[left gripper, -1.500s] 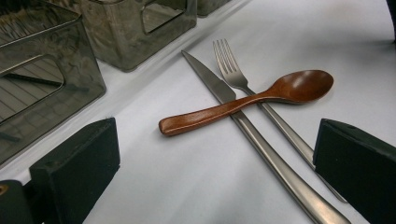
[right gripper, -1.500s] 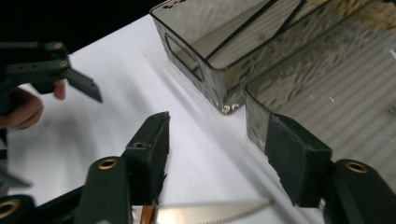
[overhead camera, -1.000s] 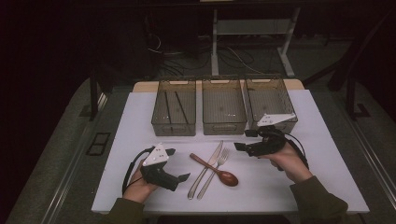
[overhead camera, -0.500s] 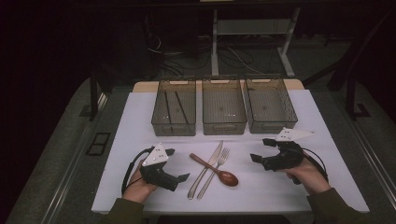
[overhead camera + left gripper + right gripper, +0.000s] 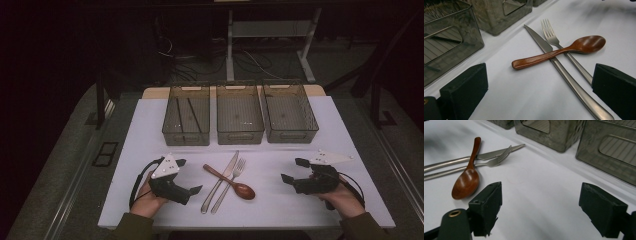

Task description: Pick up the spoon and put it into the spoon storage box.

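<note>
On the white table, a light, stiff wooden spoon lies across knife and fork, at nine o'clock from the released, empty right gripper; its handle is best pinched.

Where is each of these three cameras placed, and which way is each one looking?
High view: above the person's side, looking forward and down on the white table; forearms, left gripper and right gripper show.
Left gripper view: rides that gripper, looking between its open jaws at the wooden spoon, knife and fork.
Right gripper view: between its open jaws, across bare cloth toward the trays.
All share the cutlery.
</note>
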Motion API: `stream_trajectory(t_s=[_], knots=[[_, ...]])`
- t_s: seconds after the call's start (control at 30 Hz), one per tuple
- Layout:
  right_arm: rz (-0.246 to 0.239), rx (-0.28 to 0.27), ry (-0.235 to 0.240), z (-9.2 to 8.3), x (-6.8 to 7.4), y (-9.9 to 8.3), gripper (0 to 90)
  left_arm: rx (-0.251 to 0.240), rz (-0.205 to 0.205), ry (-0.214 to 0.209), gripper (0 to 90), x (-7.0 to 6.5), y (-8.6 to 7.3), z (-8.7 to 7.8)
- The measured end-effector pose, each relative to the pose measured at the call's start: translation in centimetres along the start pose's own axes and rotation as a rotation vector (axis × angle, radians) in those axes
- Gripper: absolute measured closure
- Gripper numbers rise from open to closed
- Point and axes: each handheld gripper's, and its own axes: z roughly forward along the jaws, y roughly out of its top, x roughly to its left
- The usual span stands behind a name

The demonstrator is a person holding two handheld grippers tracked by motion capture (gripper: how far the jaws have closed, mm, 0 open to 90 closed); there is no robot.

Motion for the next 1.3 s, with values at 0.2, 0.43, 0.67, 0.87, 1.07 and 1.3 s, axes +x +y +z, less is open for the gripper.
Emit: stream_trajectory(t_s=[0.2, 0.43, 0.67, 0.87, 1.07, 1.3], knots=[[-0.009, -0.021, -0.001, -0.5, -0.3, -1.2, 19.0, -0.007, -0.004, 0.003, 0.1, 0.0, 0.0, -0.1], [-0.010, -0.041, -0.003, -0.7, -0.4, -2.1, 18.7, 0.005, -0.005, 0.003, 0.1, 0.0, 0.0, -0.1], [-0.009, -0.037, 0.001, -0.4, -0.3, -2.1, 18.7, 0.025, -0.018, 0.016, 0.1, 0.0, -0.1, 0.1], [0.004, -0.036, -0.004, -0.5, -0.4, -2.1, 18.7, 0.009, -0.018, 0.020, 0.0, -0.2, 0.5, 0.0], [0.000, -0.032, 0.000, -0.4, -0.4, -2.1, 18.7, -0.007, -0.006, -0.014, 0.0, -0.4, 1.1, 0.0], [0.009, -0.023, 0.003, -0.3, -0.2, -2.0, 18.7, -0.008, 0.003, -0.039, 0.1, -0.7, 1.5, 0.5]])
